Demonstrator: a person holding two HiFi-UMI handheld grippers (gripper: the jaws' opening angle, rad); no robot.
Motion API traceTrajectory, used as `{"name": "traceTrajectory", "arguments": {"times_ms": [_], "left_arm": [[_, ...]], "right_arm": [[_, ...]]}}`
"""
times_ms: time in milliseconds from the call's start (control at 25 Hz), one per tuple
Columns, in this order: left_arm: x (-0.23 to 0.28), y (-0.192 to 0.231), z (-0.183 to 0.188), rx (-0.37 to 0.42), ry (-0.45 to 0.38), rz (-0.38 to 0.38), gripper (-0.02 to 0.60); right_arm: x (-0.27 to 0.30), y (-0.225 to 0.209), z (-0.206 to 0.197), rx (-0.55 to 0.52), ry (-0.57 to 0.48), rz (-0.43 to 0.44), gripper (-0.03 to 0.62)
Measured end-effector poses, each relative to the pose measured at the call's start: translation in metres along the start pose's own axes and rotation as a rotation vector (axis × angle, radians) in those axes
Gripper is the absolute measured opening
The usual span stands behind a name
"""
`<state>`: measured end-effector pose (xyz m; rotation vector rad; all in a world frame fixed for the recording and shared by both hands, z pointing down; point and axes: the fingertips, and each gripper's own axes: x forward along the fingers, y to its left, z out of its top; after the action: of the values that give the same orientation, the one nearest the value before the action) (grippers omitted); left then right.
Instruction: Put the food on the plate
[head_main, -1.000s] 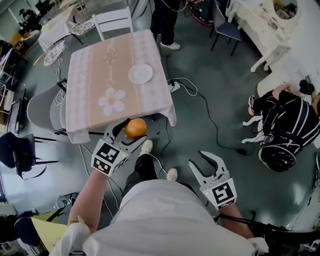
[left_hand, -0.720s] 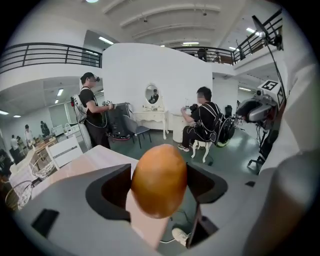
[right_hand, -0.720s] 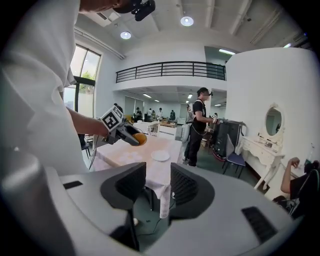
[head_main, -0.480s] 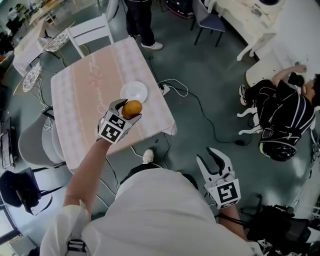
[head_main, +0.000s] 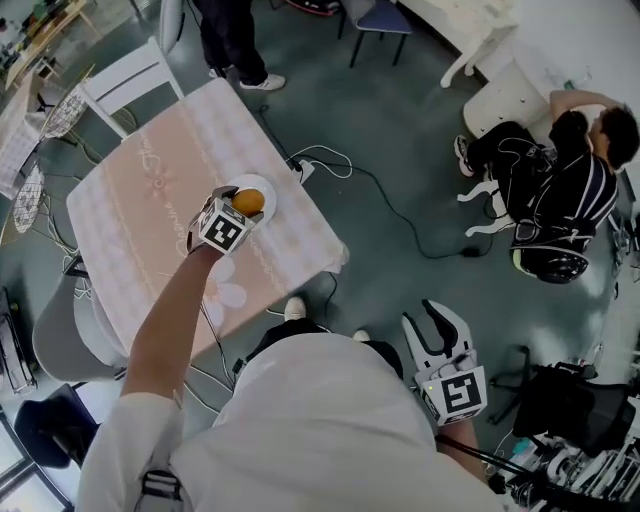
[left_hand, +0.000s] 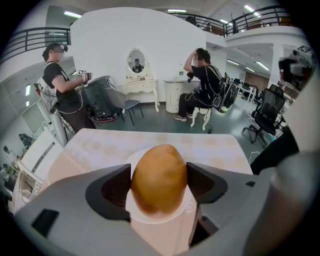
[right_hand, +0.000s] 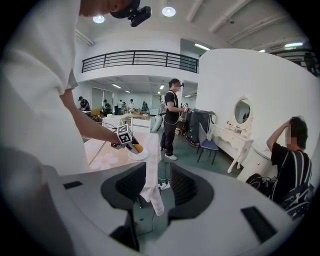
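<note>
Pink-clothed table, 11 o'clock: my left gripper clamps the food over the plate; I judge only release left. Right gripper idle, jaws apart, 5 o'clock.

The food is golden orange-brown, and the plate under it is plain white. The tablecloth is pale pink with peach bands, faint checks and a white flower print. The left gripper and the right gripper are light grey with black-and-white square markers. The floor beside the tablecloth is dark grey-green.
</note>
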<state>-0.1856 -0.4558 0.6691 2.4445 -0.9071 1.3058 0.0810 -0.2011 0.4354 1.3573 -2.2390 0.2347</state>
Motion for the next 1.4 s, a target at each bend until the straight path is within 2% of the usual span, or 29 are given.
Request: {"name": "traceTrajectory", "arguments": {"times_ms": [280, 720, 1160, 1400], "left_arm": [[0.024, 0.007, -0.009, 0.029, 0.049, -0.029, 0.356], [0.017, 0.01, -0.011, 0.04, 0.036, 0.001, 0.356], [-0.011, 0.002, 0.0, 0.051, -0.007, 0.047, 0.368], [-0.04, -0.014, 0.014, 0.03, -0.077, 0.088, 0.367]], "right_arm": [[-0.004, -0.001, -0.006, 0.04, 0.038, -0.057, 0.155], [-0.006, 0.005, -0.005, 0.05, 0.044, -0.047, 0.155], [-0.013, 0.005, -0.005, 0.025, 0.024, -0.001, 0.155], [-0.018, 0.001, -0.009, 0.008, 0.001, 0.046, 0.155]]}}
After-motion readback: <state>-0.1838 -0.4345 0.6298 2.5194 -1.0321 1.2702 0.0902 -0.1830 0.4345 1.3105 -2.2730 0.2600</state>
